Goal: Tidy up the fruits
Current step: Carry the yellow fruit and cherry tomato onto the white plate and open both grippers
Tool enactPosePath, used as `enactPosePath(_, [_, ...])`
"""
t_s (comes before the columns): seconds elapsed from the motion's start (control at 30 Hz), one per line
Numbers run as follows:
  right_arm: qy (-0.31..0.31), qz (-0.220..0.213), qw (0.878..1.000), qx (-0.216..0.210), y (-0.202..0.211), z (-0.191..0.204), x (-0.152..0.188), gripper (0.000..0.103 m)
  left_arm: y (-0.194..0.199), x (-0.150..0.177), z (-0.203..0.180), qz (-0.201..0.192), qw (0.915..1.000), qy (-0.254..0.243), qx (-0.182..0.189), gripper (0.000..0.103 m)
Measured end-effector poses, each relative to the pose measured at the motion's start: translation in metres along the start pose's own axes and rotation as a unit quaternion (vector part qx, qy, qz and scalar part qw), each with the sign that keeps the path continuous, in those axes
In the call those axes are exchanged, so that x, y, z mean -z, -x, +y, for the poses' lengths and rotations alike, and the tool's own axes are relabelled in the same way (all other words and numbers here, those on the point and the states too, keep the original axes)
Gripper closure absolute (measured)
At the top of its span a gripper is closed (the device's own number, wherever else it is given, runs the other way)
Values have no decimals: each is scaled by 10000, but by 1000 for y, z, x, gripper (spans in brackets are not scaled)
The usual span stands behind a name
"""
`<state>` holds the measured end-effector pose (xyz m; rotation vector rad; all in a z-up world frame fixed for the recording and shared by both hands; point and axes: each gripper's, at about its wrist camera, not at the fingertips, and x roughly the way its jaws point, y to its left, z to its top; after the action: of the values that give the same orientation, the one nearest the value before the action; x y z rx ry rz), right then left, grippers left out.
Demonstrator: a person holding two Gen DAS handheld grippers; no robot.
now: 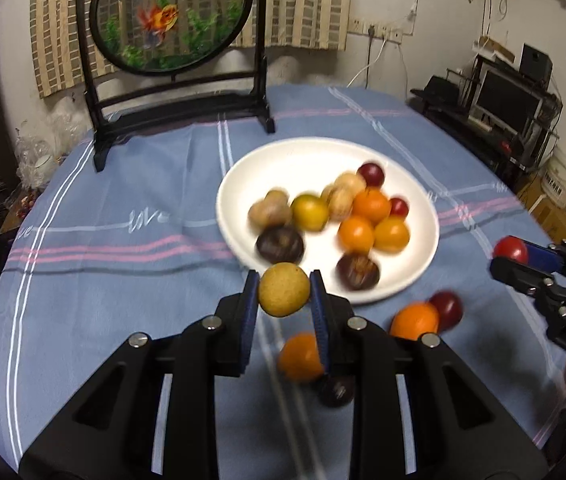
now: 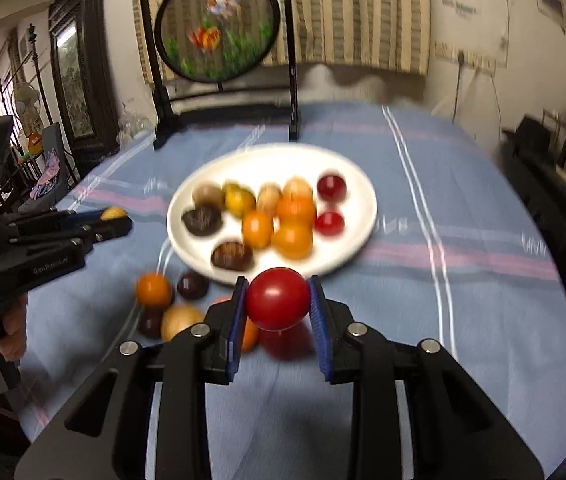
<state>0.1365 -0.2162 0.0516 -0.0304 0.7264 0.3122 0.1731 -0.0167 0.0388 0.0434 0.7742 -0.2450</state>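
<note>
So we've got the left gripper [image 1: 284, 289] pinching a yellow fruit [image 1: 284, 289] and the right gripper [image 2: 277, 298] pinching a red one [image 2: 277, 298], white plate [image 1: 243, 184] just beyond both.

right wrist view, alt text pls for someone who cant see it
The right tongs grip a red fruit above a blue tablecloth, just short of a white plate of mixed fruits. A few loose fruits lie at left.
</note>
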Motion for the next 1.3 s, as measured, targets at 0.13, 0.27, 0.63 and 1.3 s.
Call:
enactPosePath(0.13, [-202,47,9995,-219,-27,-6,-29,73,-18,-21,-9,5,9998,121,148,77])
enactPosePath(0.27, [-381,280,9985,-293,-61,-11,-51,72,-43,-29,-18,133,9999,44,96,77])
enactPosePath(0.63, [-745,723,9939,-377,-125,-14,-69,71,-92,-32,-17,444,9988,203,-64,77])
enactPosePath(1.3, [-1170,679,9903,-313,-84,-37,-41,64,-53,-13,-1,120,9988,205,-418,28])
